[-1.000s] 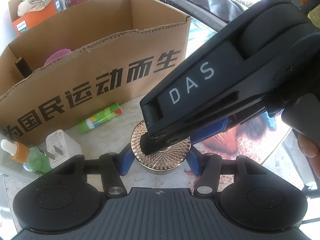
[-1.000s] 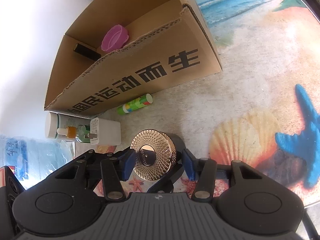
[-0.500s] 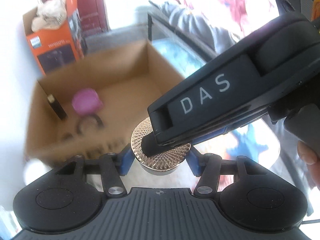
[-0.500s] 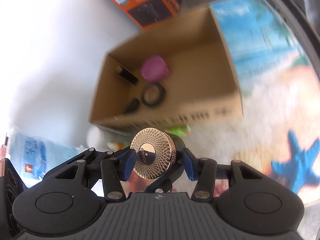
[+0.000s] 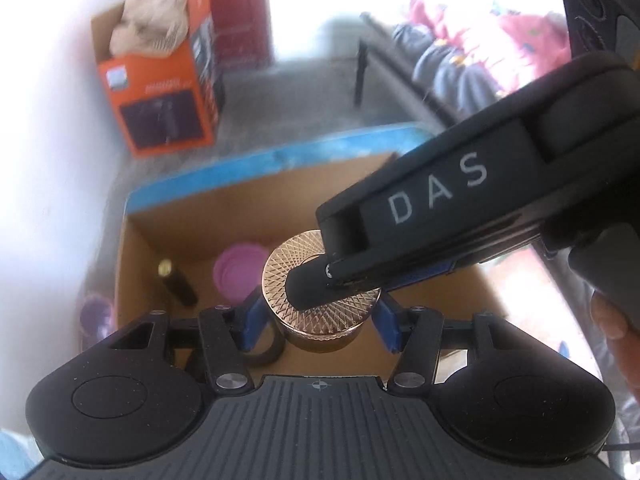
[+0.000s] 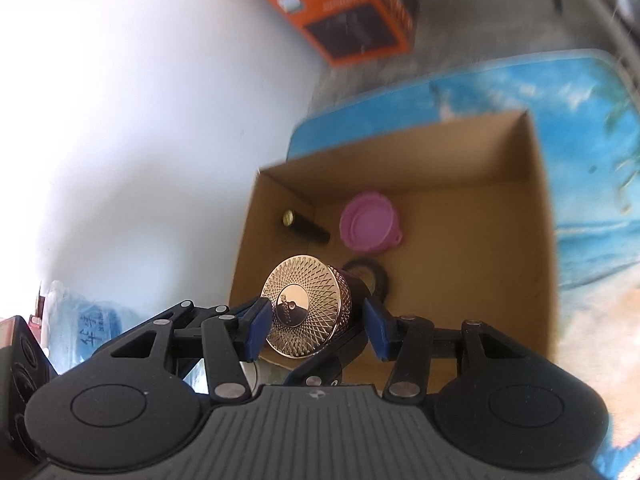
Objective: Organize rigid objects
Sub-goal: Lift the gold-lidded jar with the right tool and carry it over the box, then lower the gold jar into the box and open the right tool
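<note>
A round jar with a gold patterned lid (image 5: 288, 264) hangs above the open cardboard box (image 5: 168, 216). My left gripper (image 5: 320, 320) is shut on the jar, its blue pads pressing both sides. The right gripper's finger (image 5: 308, 286) lies across the lid. In the right wrist view the jar (image 6: 304, 312) tilts toward the camera, and my right gripper (image 6: 314, 328) is shut on it, over the box's near left corner. Inside the box (image 6: 536, 240) lie a pink cup (image 6: 368, 220), a black tube (image 6: 304, 226) and a black ring (image 6: 378, 276).
An orange carton (image 6: 344, 20) stands on the floor by the white wall. The box rests on a beach-print table cover (image 6: 592, 120). A blue packet (image 6: 92, 320) lies at the left. A person's hand (image 5: 612, 320) holds the right gripper's handle.
Both grippers have lifted the jar off the table and carried it over the box. The box's printed front wall has dropped out of sight; its inside now shows from above.
</note>
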{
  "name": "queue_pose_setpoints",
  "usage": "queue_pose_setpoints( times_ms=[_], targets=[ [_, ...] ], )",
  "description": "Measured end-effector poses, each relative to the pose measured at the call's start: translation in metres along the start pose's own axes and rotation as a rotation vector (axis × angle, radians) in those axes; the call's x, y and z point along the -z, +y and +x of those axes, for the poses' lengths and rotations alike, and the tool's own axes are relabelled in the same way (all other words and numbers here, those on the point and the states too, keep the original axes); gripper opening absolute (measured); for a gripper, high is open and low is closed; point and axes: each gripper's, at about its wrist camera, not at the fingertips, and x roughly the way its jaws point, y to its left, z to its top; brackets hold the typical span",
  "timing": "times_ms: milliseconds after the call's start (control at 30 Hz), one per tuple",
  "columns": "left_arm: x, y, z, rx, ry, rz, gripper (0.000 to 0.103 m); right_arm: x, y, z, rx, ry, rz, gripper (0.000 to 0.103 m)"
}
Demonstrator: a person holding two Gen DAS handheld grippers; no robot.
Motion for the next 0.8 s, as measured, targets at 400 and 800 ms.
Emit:
queue_pose_setpoints(
  times_ms=[400, 800],
  targets=[
    [0.011, 0.031, 0.069, 0.017, 0.307, -0.178, 0.056, -0.008, -0.037, 0.091, -0.021, 0.276, 0.071, 0.053],
    [0.018, 0.036, 0.093, 0.078, 0.413, -0.275, 0.058, -0.007, -0.055, 0.120, 0.050, 0.375, 0.050, 0.054]
  ],
)
